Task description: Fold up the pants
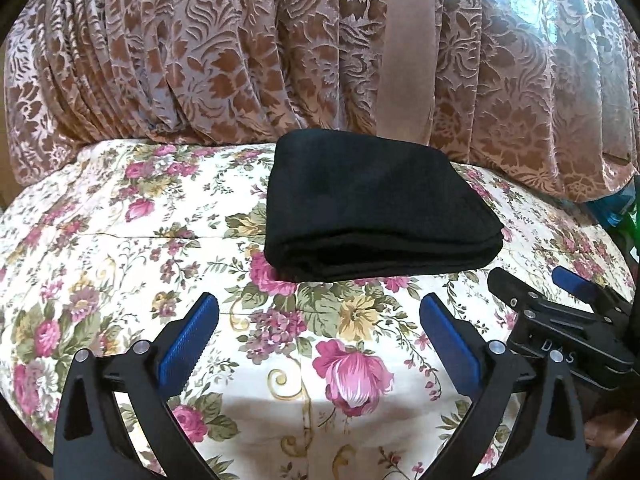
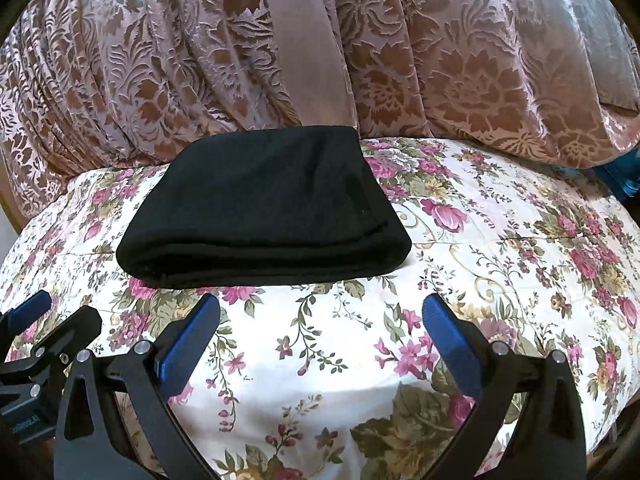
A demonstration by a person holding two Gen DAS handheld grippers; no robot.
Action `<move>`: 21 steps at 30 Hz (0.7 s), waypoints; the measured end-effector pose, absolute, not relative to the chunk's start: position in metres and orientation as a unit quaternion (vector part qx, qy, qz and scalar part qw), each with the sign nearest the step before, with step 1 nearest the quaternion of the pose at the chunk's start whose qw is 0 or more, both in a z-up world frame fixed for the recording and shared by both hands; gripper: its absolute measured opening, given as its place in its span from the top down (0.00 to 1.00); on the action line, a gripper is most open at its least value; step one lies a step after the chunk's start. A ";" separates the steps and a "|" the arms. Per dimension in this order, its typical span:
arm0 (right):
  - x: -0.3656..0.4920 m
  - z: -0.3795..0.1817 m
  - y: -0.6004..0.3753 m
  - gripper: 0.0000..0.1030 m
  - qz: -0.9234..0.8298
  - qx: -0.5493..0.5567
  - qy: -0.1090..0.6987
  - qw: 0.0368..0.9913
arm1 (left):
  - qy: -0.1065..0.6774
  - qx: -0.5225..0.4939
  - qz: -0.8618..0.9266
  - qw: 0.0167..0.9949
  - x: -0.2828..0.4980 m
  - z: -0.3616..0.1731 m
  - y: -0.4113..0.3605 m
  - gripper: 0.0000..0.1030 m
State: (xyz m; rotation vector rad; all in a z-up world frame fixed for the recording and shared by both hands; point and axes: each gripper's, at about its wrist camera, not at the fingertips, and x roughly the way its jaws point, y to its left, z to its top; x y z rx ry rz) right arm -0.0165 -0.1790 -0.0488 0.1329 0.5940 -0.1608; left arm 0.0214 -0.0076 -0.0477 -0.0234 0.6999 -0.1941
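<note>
The left claw stands wide open and holds nothing; its blue pads hover over the flowered bed, short of the pants. From this claw the pants lie ahead and a little to the right, clear of both pads. The pants are a black bundle, already folded into a flat, layered rectangle, resting on the bed with their far edge against the brocade curtain. Their long axis runs side to side across both views, and the thick, rounded fold faces the claws. The right claw is also spread wide and empty, and from it the pants lie ahead and to the left. So the bundle sits between the two claws' lines, with neither plainly nearer. The folding looks done or close to it; any last move would likely be a press or a tidy of the near edge. Open bed lies left, right and in front of the pants, giving free room to approach. Only behind the pants is room tight, where the curtain hangs.
</note>
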 end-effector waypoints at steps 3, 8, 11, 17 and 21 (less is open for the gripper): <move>-0.021 -0.047 -0.177 0.02 -0.079 0.067 0.287 0.952 | 0.335 -0.009 -0.088 0.938 0.018 -0.044 -0.006 0.03; -0.024 -0.045 -0.176 0.02 -0.080 0.066 0.285 0.953 | 0.326 -0.011 -0.083 0.942 0.016 -0.039 -0.003 0.03; -0.027 -0.044 -0.175 0.02 -0.081 0.064 0.281 0.954 | 0.324 -0.010 -0.081 0.943 0.015 -0.037 -0.002 0.03; -0.028 -0.046 -0.178 0.02 -0.082 0.067 0.282 0.953 | 0.324 -0.009 -0.076 0.943 0.014 -0.037 0.000 0.03; -0.029 -0.047 -0.178 0.02 -0.083 0.064 0.281 0.954 | 0.324 -0.008 -0.074 0.943 0.014 -0.037 0.000 0.03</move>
